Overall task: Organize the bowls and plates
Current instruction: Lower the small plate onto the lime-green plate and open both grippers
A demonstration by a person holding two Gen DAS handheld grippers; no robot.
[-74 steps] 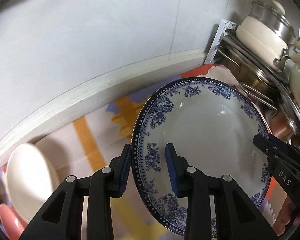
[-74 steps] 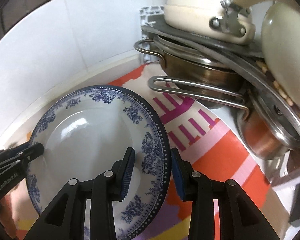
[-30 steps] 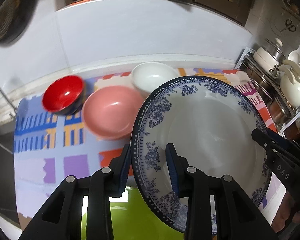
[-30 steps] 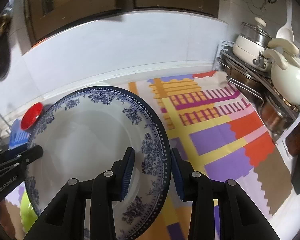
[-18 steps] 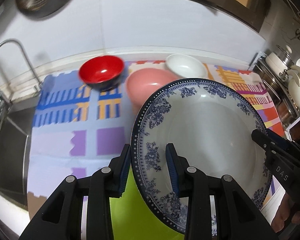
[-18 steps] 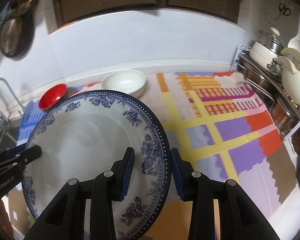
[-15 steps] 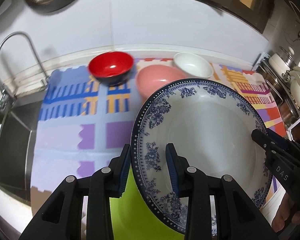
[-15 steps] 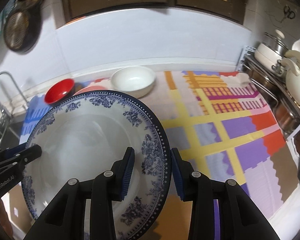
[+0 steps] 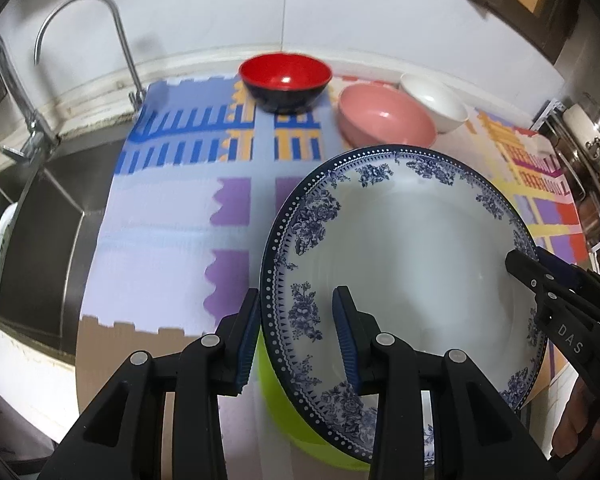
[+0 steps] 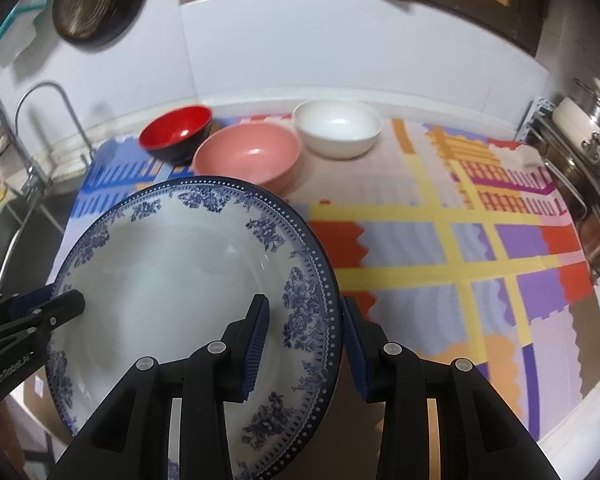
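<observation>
A large white plate with a blue floral rim is held in the air between both grippers. My left gripper is shut on its left rim. My right gripper is shut on its right rim and also shows in the left wrist view. Below the plate, a lime-green dish peeks out near the counter's front edge. At the back of the counter stand a red bowl, a pink bowl and a white bowl in a row.
A colourful patterned mat covers the counter. A steel sink with a curved faucet lies to the left. A rack with pots and a white kettle stands at the right. A pan hangs on the wall.
Both grippers have carried the plate away from the pot rack, up and leftward along the counter. The bowls, sink and faucet have come into view.
</observation>
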